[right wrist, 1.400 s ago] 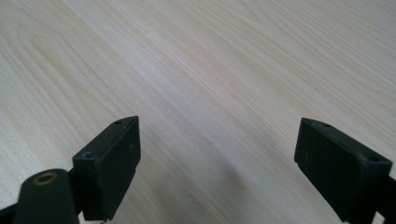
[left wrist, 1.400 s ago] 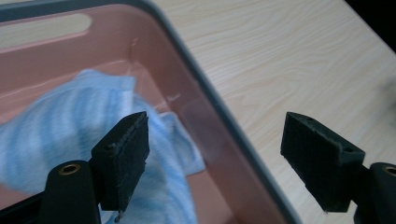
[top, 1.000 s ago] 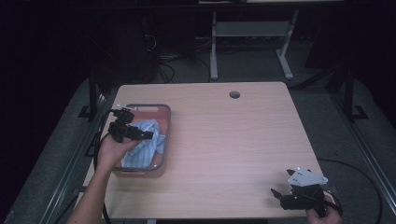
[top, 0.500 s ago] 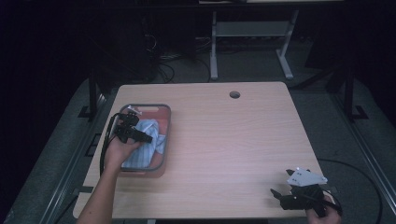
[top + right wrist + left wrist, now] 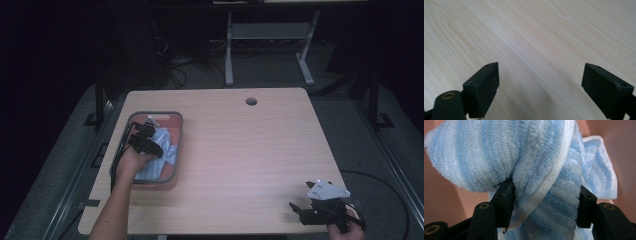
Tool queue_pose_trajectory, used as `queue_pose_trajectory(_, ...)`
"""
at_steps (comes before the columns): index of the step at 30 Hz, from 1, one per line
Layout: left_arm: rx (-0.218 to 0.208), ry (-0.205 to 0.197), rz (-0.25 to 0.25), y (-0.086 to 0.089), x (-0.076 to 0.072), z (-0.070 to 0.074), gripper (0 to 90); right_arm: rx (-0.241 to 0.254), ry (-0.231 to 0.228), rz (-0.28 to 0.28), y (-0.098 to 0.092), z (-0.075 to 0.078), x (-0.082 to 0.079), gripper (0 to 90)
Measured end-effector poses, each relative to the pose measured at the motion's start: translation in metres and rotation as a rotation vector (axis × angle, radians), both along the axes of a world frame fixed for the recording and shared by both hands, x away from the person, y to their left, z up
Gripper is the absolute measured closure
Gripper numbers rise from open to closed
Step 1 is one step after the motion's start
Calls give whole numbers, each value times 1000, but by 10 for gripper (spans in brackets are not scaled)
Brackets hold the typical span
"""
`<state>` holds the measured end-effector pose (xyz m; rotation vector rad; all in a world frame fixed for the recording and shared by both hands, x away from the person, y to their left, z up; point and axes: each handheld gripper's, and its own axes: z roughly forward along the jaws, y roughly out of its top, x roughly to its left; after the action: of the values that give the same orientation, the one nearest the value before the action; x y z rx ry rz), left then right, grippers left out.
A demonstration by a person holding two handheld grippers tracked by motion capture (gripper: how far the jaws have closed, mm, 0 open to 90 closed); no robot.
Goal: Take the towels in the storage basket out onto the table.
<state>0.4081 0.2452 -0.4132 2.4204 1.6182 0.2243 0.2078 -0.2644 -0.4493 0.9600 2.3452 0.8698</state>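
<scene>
At the table's (image 5: 250, 150) nine o'clock, a pink bin (image 5: 172, 120) is holding a blue striped towel (image 5: 544, 170). The left gripper (image 5: 159, 151) is reaching inside, its jaws just closing and squeezing a towel fold. The right gripper (image 5: 296, 210) is hovering released at five o'clock.

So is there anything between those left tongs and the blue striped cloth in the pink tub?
Nothing visible. The left tongs are down in the pink tub, their jaws have just been closing, and a fold of the blue striped cloth already sits between them, against both jaws.
</scene>
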Motion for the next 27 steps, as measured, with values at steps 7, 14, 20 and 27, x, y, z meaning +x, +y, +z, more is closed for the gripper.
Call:
queue_pose_trajectory(7, -46, -6, 8, 6, -1, -3, 532, -1, -6, 4, 0, 0, 1, 139)
queue_pose_trajectory(14, -76, 6, -4, 9, -2, -3, 605, 7, 8, 0, -1, -3, 3, 139)
queue_pose_trajectory(20, -99, 18, -14, 13, -2, -2, 628, 12, 4, -4, 0, -3, 3, 139)
queue_pose_trajectory(27, -146, -44, -19, 17, -12, 12, 662, 15, 9, -15, -2, -3, 3, 139)
